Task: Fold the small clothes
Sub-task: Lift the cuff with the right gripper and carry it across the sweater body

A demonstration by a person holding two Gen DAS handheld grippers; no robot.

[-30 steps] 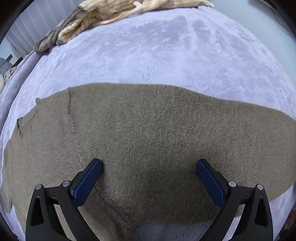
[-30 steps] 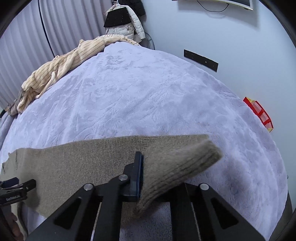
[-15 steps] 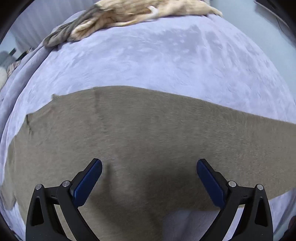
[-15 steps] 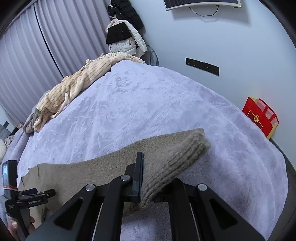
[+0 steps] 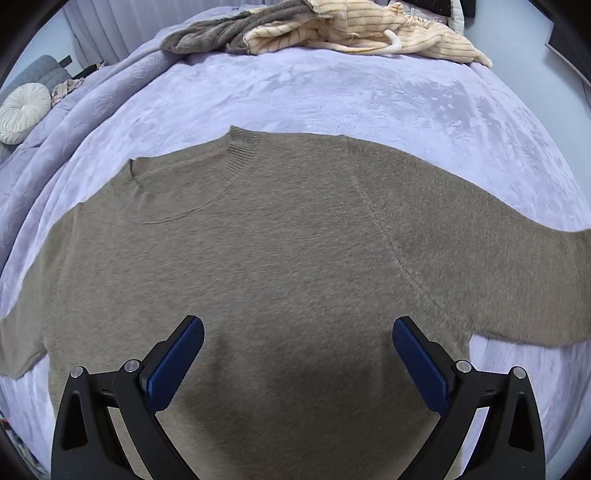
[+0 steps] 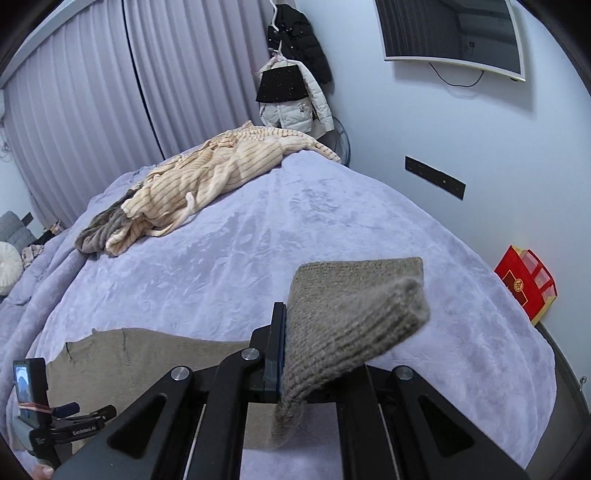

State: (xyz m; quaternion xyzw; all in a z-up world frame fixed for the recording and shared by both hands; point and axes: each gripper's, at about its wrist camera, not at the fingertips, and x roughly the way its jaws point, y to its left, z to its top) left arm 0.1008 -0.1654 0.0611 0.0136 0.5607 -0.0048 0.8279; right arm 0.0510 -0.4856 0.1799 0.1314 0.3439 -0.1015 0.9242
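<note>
A taupe knit sweater (image 5: pixel 295 258) lies flat on the lavender bedspread (image 5: pixel 332 92), neck towards the upper left. My left gripper (image 5: pixel 297 354) is open and empty, hovering over the sweater's body. My right gripper (image 6: pixel 291 354) is shut on the sweater's sleeve cuff (image 6: pixel 351 314) and holds it lifted above the bed; the cuff stands out past the fingers. The rest of the sweater (image 6: pixel 147 354) lies flat at the lower left of the right wrist view.
A cream striped garment (image 5: pixel 362 29) and a grey knit one (image 5: pixel 221 33) lie heaped at the bed's far side. A round white cushion (image 5: pixel 22 110) sits far left. A red box (image 6: pixel 526 282) stands on the floor by the wall. Jackets (image 6: pixel 291 92) hang near the curtains.
The right gripper has lifted the sleeve cuff higher off the bed. The left gripper has drawn back and shifted, so the sweater's neckline and right sleeve seam now show.
</note>
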